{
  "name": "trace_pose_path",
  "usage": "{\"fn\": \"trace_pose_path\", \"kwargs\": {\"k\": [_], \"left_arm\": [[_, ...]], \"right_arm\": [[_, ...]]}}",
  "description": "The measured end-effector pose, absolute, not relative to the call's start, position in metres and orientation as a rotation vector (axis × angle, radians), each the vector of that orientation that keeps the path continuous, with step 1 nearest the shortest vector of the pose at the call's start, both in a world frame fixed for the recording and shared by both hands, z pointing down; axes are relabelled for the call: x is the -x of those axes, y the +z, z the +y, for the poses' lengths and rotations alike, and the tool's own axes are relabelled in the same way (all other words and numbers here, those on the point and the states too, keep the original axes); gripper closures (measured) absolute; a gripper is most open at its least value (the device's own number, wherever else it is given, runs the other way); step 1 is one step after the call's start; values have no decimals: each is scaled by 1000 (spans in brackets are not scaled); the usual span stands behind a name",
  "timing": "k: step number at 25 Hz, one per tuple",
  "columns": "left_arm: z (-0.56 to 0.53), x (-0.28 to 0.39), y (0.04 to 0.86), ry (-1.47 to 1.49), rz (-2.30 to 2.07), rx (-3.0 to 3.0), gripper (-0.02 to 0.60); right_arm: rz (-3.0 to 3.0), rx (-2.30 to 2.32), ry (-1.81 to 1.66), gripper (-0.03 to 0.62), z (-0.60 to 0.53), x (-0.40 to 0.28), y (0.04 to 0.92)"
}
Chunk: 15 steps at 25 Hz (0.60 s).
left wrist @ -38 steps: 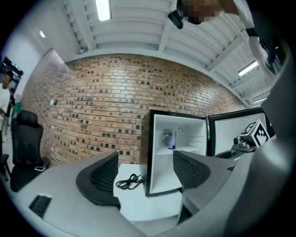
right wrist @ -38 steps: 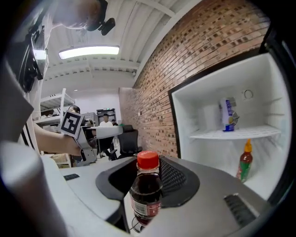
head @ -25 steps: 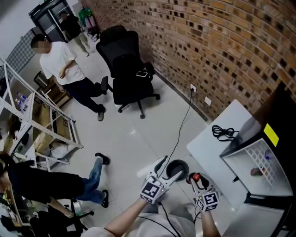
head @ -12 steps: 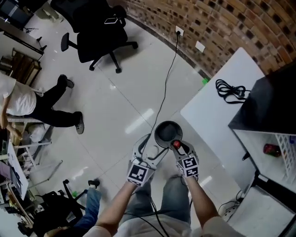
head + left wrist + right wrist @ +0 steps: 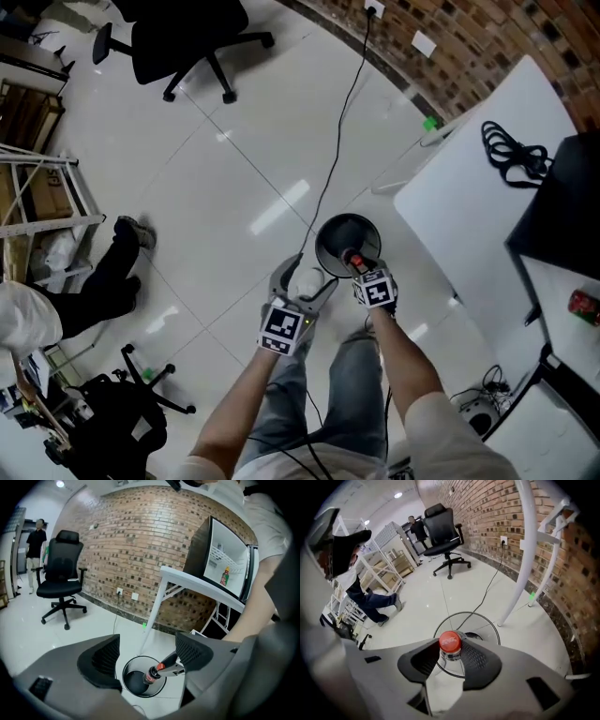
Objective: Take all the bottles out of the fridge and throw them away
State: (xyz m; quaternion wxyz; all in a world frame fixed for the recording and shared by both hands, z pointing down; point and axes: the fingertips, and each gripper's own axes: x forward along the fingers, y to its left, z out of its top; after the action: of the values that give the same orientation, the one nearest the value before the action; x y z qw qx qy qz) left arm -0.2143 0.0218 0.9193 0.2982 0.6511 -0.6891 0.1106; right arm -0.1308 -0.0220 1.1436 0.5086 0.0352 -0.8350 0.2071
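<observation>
Bottle (image 5: 450,642) is pinched at the neck by the right gripper's (image 5: 451,652) fingers, cap up and base down, straight over the bin (image 5: 325,246) on the floor. Probably only a release is needed. Left gripper (image 5: 147,654) is held just beside, fingers spread and empty.

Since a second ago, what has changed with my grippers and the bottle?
The right gripper and the left gripper came down to the bin. The right one brought the bottle from beside the bin to over its mouth. Unchanged: the right gripper stays shut on the bottle, and the left gripper stays open and empty.
</observation>
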Motion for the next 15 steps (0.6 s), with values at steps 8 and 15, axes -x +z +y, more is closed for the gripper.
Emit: {"fn": "trace_pose_path", "kwargs": {"k": [8, 15], "left_arm": [[22, 223, 925, 281, -1831, -1723, 222], [22, 214, 909, 283, -1804, -1733, 222]], "right_arm": [[-1940, -141, 500, 434, -28, 118, 1174], [-2170, -376, 836, 224, -49, 142, 1107]]}}
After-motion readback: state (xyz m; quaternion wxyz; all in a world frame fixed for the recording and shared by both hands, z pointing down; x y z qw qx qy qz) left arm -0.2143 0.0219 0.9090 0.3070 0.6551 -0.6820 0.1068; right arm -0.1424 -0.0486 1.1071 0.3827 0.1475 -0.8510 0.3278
